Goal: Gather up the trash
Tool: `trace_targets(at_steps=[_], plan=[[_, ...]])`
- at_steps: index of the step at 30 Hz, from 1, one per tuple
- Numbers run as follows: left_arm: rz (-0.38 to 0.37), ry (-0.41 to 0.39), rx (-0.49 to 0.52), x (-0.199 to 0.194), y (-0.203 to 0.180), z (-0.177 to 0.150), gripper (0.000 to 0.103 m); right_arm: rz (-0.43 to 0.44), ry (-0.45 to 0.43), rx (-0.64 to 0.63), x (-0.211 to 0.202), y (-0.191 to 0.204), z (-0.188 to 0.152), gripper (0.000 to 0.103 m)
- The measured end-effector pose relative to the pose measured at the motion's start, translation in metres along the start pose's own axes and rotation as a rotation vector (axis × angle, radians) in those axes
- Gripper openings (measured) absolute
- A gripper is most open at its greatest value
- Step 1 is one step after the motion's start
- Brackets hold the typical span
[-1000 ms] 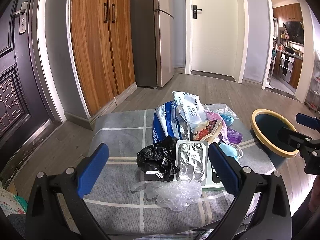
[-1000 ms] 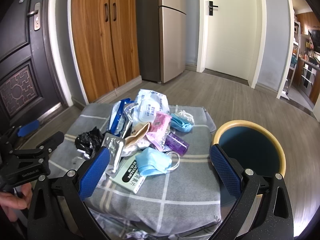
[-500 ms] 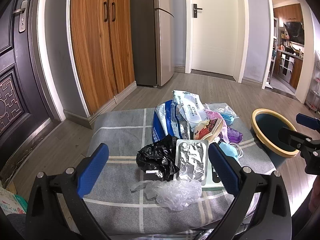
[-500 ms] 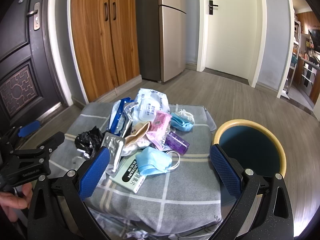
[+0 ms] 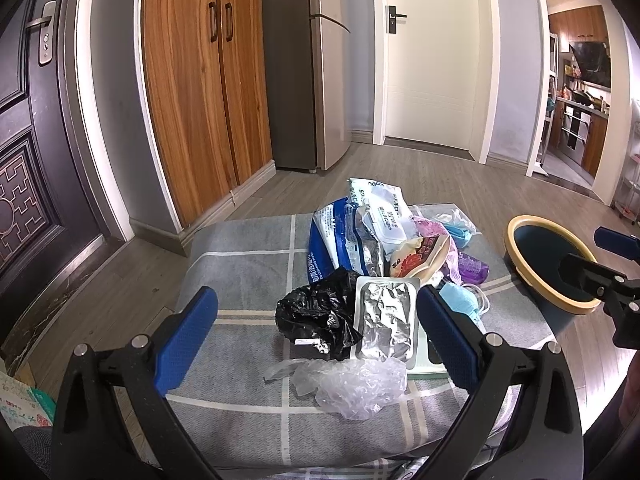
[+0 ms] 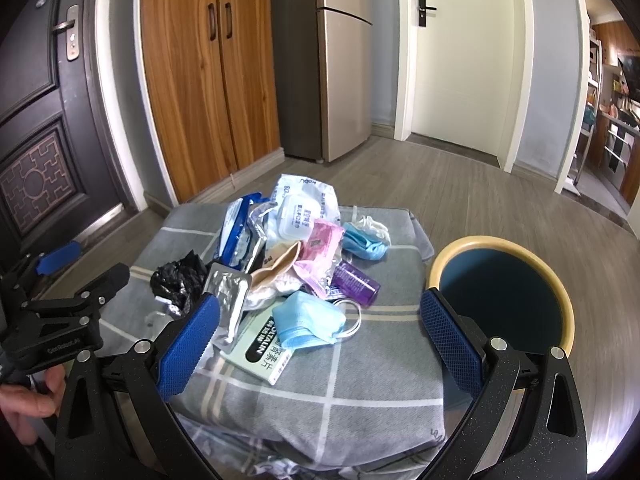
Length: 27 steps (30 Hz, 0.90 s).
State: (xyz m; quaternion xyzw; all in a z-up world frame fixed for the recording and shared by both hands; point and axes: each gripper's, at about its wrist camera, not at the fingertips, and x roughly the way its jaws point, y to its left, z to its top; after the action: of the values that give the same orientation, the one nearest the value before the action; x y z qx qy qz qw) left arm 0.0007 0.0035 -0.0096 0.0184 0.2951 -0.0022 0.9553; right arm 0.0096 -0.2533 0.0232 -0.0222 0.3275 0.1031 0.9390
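Two hand-held grippers (image 5: pixel 316 334) (image 6: pixel 320 338) released, trash pile (image 6: pixel 296 264) on cushion (image 6: pixel 360 392), bin (image 6: pixel 502 292) beside.

A grey checked cushion (image 6: pixel 328 376) on the wood floor (image 6: pixel 460 184) carries a heap of trash: a black bag (image 5: pixel 320 316) at left, clear plastic (image 5: pixel 356 380) nearest, a blue mask (image 6: pixel 308 320), a flat box (image 6: pixel 268 352), a purple bottle (image 6: pixel 356 282).
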Motion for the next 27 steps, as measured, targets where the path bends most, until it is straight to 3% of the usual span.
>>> trace_targets(at_steps=[27], plan=[[0.024,0.023,0.009,0.0007,0.0005,0.0024,0.098,0.001,0.018,-0.001,0.0030,0.0016,-0.0047,0.100]])
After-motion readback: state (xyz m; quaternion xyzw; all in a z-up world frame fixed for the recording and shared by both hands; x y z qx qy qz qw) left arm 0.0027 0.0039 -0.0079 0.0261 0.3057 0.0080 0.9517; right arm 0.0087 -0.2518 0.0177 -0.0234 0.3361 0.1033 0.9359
